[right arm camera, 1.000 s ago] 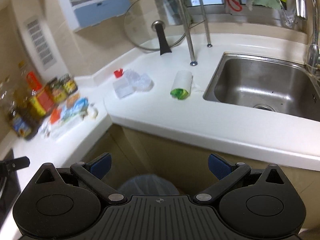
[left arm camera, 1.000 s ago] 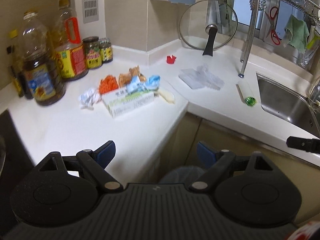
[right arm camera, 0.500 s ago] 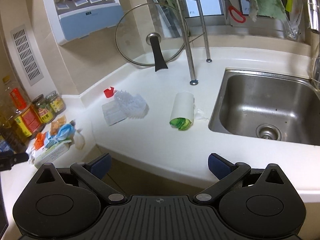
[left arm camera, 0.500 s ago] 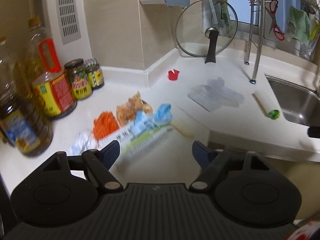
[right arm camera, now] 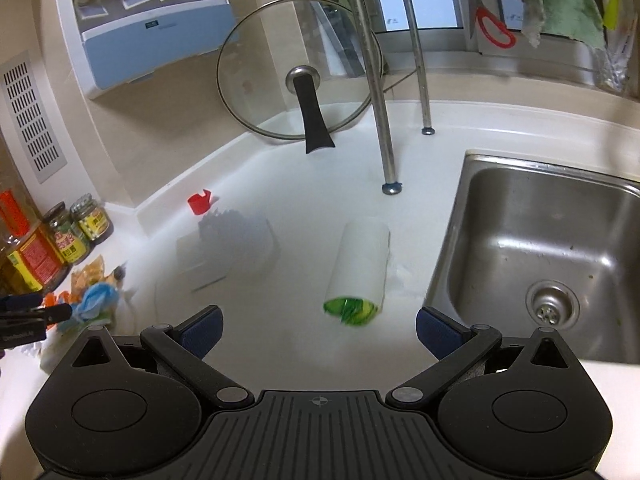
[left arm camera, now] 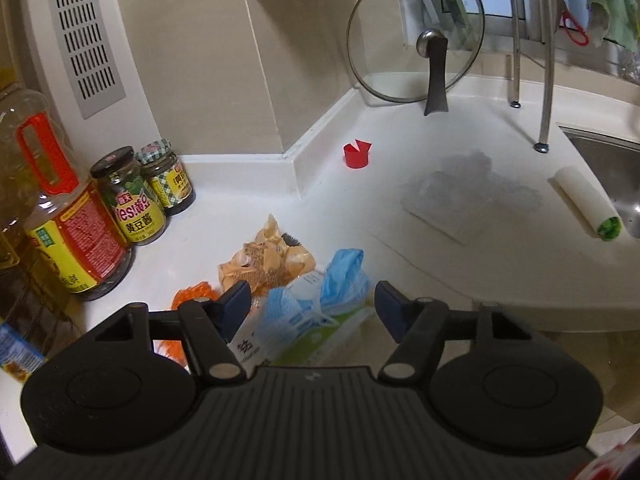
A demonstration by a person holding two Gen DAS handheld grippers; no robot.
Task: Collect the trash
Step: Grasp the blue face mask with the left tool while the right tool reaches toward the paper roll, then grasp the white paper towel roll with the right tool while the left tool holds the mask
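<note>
From my left wrist camera, the left gripper [left arm camera: 312,304] sits low over the litter pile at the counter's front edge. Its jaws are closing, with the crumpled blue wrapper [left arm camera: 320,286] between them, but the pads are not pressing on it. The blue wrapper lies on a white and green carton [left arm camera: 304,340], whose near end is cut off by the gripper body. An orange net scrap [left arm camera: 188,294] at 9 o'clock of the jaws is mostly hidden behind the left finger. A tan crinkled snack bag [left arm camera: 266,262] lies just beyond, at 11 o'clock.

Further out at 10 o'clock stand two sauce jars [left arm camera: 138,196] and an oil bottle [left arm camera: 64,220], the bottle's top cut off by the frame. A red cap [left arm camera: 356,155] sits at 12 o'clock near the wall corner. A clear plastic tray [left arm camera: 468,200] at 1 o'clock is hard to make out against the white counter [left arm camera: 500,264].

From my right wrist camera, the right gripper [right arm camera: 318,326] stands wide apart, gripping nothing. A white roll with a green end [right arm camera: 360,272] lies just ahead at 12 o'clock, beside the sink [right arm camera: 560,240] rim. A glass pot lid [right arm camera: 296,72] leans on the wall behind, and a steel rack leg [right arm camera: 380,120] stands in front of it. The clear tray is blurred here.
</note>
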